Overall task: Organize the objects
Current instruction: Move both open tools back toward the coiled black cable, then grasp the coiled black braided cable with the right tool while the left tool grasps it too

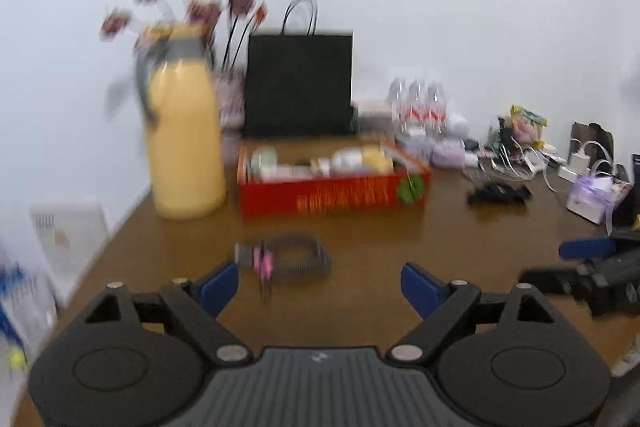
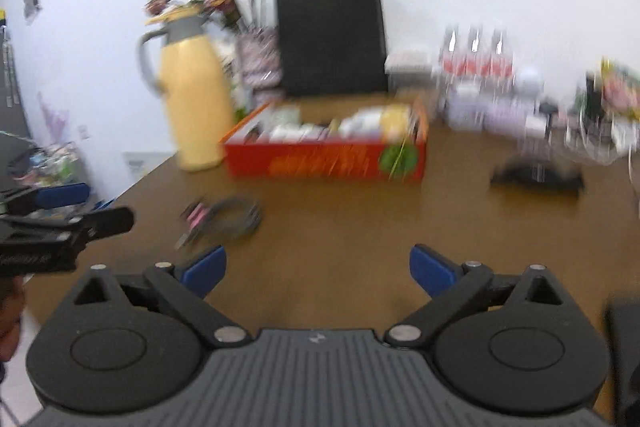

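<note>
A red open box (image 1: 334, 193) (image 2: 324, 161) filled with several small items stands mid-table. In front of it lies a dark coiled item with a pink clip (image 1: 292, 259) (image 2: 224, 217). A black clip-like object (image 1: 498, 193) (image 2: 536, 179) lies to the right. My left gripper (image 1: 320, 285) is open with nothing between its blue pads, just short of the coiled item. My right gripper (image 2: 318, 271) is open and empty over bare tabletop. Each gripper shows at the edge of the other's view. Both views are blurred.
A yellow thermos jug (image 1: 186, 143) (image 2: 194, 107), a vase of dried flowers (image 1: 232, 95) and a black paper bag (image 1: 298, 83) (image 2: 332, 39) stand at the back. Water bottles (image 1: 418, 103), cables, chargers (image 1: 576, 159) and small packages crowd the back right. The brown table (image 1: 360, 251) ends at left.
</note>
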{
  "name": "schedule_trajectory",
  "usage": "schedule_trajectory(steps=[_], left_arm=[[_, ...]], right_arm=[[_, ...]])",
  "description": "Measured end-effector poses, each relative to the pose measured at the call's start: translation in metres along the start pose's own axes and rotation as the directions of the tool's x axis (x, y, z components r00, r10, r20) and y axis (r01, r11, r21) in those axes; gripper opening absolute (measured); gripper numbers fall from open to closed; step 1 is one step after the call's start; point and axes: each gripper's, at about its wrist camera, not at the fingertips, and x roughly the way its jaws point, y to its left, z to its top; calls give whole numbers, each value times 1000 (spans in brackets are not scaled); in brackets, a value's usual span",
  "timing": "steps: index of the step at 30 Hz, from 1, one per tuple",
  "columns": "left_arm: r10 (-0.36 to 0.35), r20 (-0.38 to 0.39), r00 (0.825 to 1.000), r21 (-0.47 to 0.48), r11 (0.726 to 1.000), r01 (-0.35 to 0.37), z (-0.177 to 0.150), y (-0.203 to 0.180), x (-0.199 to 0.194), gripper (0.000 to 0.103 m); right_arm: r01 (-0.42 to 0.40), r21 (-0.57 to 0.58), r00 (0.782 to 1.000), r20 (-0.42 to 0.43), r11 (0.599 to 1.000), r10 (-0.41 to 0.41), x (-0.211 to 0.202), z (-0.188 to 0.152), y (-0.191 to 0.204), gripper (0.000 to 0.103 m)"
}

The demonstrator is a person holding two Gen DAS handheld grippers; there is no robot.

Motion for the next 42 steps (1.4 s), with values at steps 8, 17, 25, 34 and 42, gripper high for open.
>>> schedule_trajectory(steps=[8,17,25,34,42], left_arm=[[39,-23,999,-22,999,-40,-18,7,-19,88],[-16,-119,993,-314,949,-23,-4,63,67,68],[-13,-185,983,-322,946,-48,27,94,176,59],[-108,-229,968,-316,948,31,29,97,211,28],[-141,-174,975,-323,943,79,31,80,168,15]], right_arm=[[1,-51,1000,-14,999,-2,-47,-32,19,101],[-56,-119,998,-15,991,54,26,-13,27,90],[-104,-60,989,-107,993,97,162,45,26,63],[-150,-16,972,-187,988,145,248,51,43,38],[-123,-33,977,-182,992,115,221,46,46,13]])
